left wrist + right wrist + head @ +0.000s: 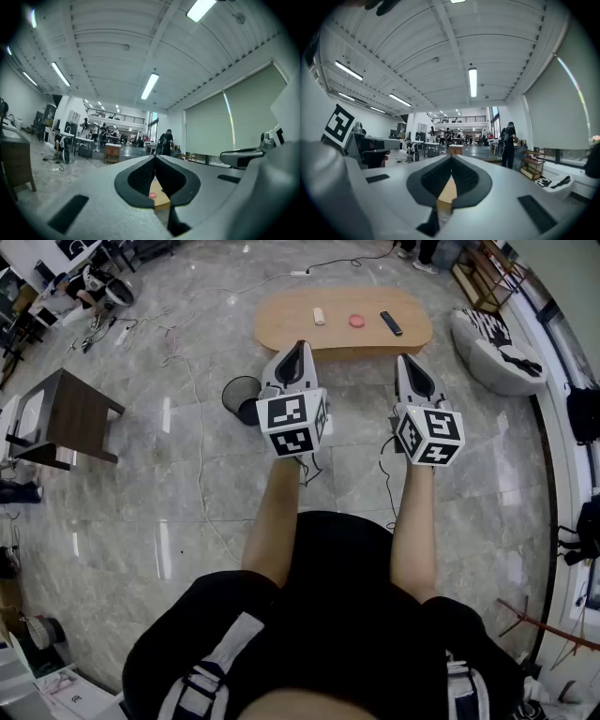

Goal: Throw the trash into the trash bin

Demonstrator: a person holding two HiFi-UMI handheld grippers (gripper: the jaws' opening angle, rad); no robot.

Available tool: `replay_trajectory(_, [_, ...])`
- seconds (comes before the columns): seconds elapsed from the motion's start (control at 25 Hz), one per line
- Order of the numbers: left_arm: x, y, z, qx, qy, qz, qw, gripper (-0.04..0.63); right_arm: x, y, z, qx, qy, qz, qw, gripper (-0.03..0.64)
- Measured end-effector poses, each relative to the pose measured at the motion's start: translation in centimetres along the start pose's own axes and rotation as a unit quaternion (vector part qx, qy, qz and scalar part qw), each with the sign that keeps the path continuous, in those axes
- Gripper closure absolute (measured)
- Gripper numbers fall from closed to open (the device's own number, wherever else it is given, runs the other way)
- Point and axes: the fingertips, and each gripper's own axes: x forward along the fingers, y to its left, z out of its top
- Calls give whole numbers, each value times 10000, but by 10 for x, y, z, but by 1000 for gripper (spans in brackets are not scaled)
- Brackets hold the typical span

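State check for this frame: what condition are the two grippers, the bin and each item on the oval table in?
left gripper: fingers shut, empty, held level.
right gripper: fingers shut, empty, held level.
trash bin: upright, open top, contents unclear.
white piece: lying on the oval table, untouched.
red round piece: lying on the same table, untouched.
black bar-shaped object: lying on the same table, untouched.

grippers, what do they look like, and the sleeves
The left gripper and right gripper have pale grey bodies tapering to dark textured pads. Each carries a white cube with black square markers. The person wears a black short-sleeved top.
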Motion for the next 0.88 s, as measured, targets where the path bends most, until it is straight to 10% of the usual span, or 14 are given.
replay_trajectory(0.88, [18, 123, -3, -189, 92, 63, 9998, 588, 64, 67, 5, 511, -256, -180, 9982, 604])
